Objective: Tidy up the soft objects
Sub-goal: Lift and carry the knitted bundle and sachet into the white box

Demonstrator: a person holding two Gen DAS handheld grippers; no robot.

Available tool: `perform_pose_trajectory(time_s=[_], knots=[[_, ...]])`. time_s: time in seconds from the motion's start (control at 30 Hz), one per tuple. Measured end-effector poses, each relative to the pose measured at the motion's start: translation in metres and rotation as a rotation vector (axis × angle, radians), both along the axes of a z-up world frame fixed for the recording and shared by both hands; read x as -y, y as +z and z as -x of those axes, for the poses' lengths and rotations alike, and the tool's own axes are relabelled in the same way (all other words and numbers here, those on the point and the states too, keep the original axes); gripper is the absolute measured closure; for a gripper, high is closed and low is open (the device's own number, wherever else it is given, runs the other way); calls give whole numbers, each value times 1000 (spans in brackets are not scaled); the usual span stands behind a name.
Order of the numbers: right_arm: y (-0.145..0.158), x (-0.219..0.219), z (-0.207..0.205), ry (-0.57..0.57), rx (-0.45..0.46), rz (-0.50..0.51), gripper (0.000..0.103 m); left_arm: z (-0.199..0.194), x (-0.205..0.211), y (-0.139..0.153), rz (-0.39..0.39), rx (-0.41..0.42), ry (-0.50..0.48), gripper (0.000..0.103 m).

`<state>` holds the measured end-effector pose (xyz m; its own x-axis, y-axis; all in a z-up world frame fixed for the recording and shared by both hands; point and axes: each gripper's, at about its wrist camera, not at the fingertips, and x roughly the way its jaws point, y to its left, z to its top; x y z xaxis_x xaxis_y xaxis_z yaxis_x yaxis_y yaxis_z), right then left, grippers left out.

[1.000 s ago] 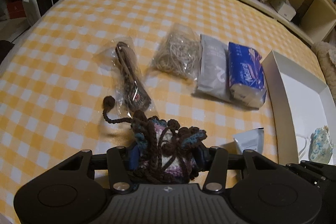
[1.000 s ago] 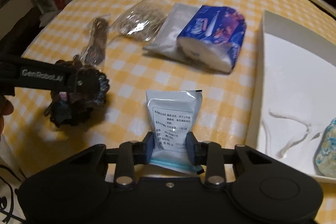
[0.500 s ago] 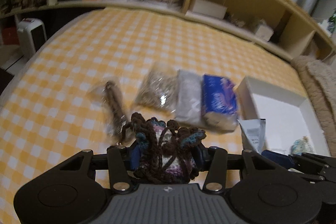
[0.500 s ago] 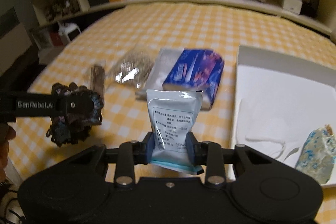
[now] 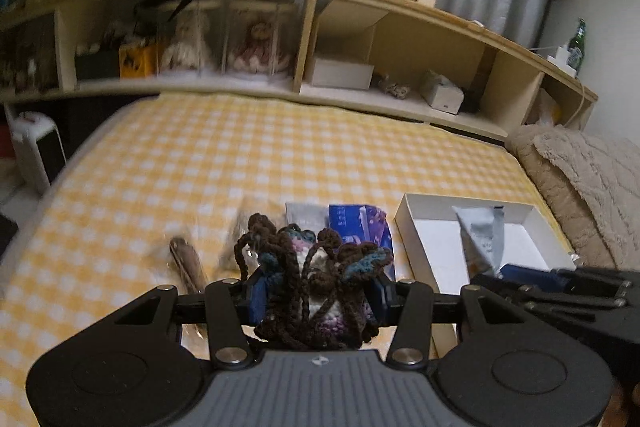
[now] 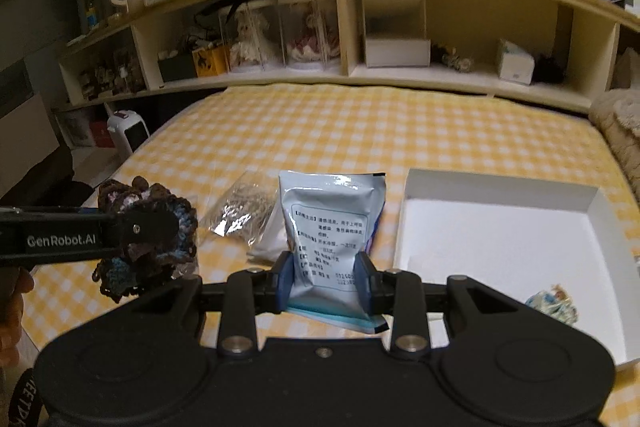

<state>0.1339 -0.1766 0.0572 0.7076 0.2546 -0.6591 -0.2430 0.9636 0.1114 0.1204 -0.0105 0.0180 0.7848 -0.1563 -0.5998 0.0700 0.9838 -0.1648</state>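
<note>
Both tongs are loaded and up off the bed! The left tongs (image 5: 318,301) are clamped on the crocheted pouch (image 5: 316,283), a dark brown bundle with purple and teal patches, its cords spilling over the blue pads. From the right wrist view that same pouch (image 6: 148,239) hangs in the air above the bed's left edge. The right tongs (image 6: 324,281) pinch the silver sachet (image 6: 330,227) at its lower half, holding it upright, printed side to the camera. On the yellow checked bed (image 6: 380,123) lies a clear bag of pale string (image 6: 240,211), near the blue tissue pack (image 5: 356,227). Toward the bed's right edge sits the white box (image 6: 500,187), with a small blue-flowered fabric piece (image 6: 552,303) in its near right corner.
</note>
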Motion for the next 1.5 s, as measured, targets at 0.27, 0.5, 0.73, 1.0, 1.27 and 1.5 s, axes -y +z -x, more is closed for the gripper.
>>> perform_pose_trajectory(time_s=[0.27, 0.5, 0.73, 1.0, 1.27, 1.5], knots=[[26, 20, 9, -25, 56, 3, 69, 11, 19, 22, -66, 65, -34, 53], [50, 52, 16, -46, 101, -11, 69, 14, 43, 42, -82, 110, -64, 53], [69, 107, 21, -107, 131, 2, 68, 8, 84, 58, -55, 147, -127, 53], [63, 172, 24, -203, 110, 33, 68, -8, 146, 48, -26, 119, -246, 53], [30, 225, 21, -280, 26, 28, 68, -35, 198, 11, -14, 22, -341, 53], [-10, 246, 7, -282, -74, 60, 67, -61, 219, -33, -17, -88, -365, 53]])
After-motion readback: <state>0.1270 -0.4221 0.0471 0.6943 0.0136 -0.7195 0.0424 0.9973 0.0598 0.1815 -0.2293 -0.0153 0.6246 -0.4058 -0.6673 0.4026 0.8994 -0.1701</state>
